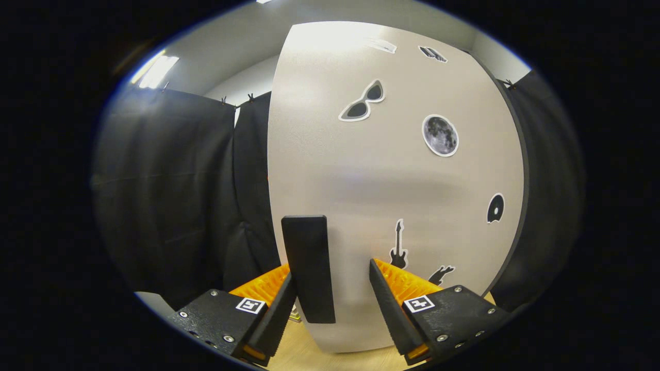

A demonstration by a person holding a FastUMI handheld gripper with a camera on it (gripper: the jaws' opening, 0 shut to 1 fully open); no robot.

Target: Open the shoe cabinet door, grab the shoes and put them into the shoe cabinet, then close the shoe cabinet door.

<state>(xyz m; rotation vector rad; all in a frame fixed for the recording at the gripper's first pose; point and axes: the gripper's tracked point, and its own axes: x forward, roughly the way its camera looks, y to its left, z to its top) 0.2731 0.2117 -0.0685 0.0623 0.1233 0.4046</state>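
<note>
I judge I'm on the door step: my hand-held gripper (pixel 332 288) has its fingers apart around the black handle (pixel 308 268) of the shoe cabinet door (pixel 392 170) just ahead, so next I clamp and swing.

Shoe cabinet door (pixel 392 170): pale beige panel, dark edge, upright, stickers on its face (sunglasses, moon, disc, guitar). Black bar handle (pixel 308 268) stands vertical near the door's left edge, between the fingers, against the left one; right finger stands apart.
</note>
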